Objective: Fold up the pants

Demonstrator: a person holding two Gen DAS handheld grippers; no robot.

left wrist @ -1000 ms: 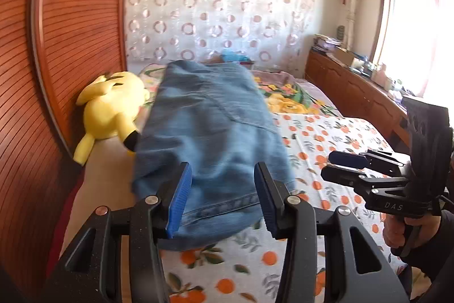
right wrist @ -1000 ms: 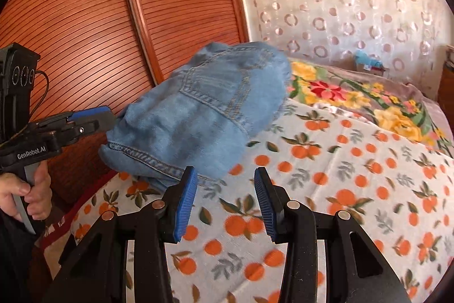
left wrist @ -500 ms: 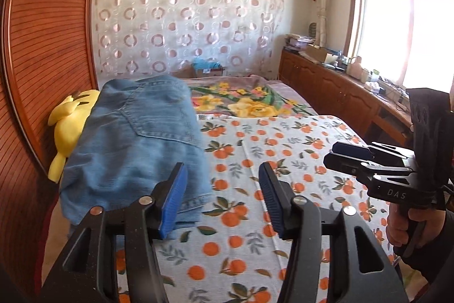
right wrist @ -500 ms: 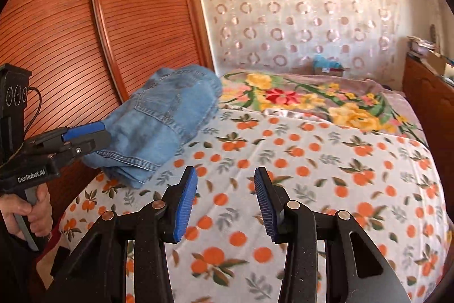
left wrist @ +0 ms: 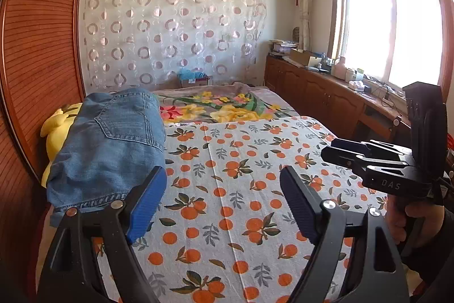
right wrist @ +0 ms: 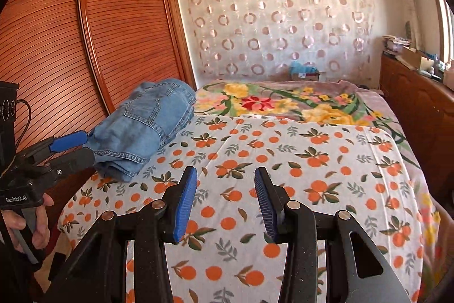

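The blue denim pants [left wrist: 113,141] lie folded in a thick stack at the left side of the bed, also seen in the right wrist view as the pants [right wrist: 147,129]. My left gripper [left wrist: 224,206] hovers over the orange-print sheet [left wrist: 241,189], right of the pants and apart from them; its jaws are opening wide with nothing between them. My right gripper [right wrist: 225,203] stands part open and empty above the sheet [right wrist: 283,161], well back from the pants. Each gripper shows in the other's view, held by a hand: right gripper [left wrist: 334,151], left gripper [right wrist: 71,146].
A yellow plush toy [left wrist: 61,129] lies behind the pants against the wooden wardrobe [left wrist: 37,47]. A floral blanket [left wrist: 221,107] covers the far bed. A wooden cabinet [left wrist: 320,95] with clutter runs under the window at right. A patterned curtain [left wrist: 170,30] hangs behind.
Both grippers have drawn back and to the right, away from the folded pants, which stay on the bed. The left gripper's jaws have spread much wider; the right gripper's gap is unchanged.
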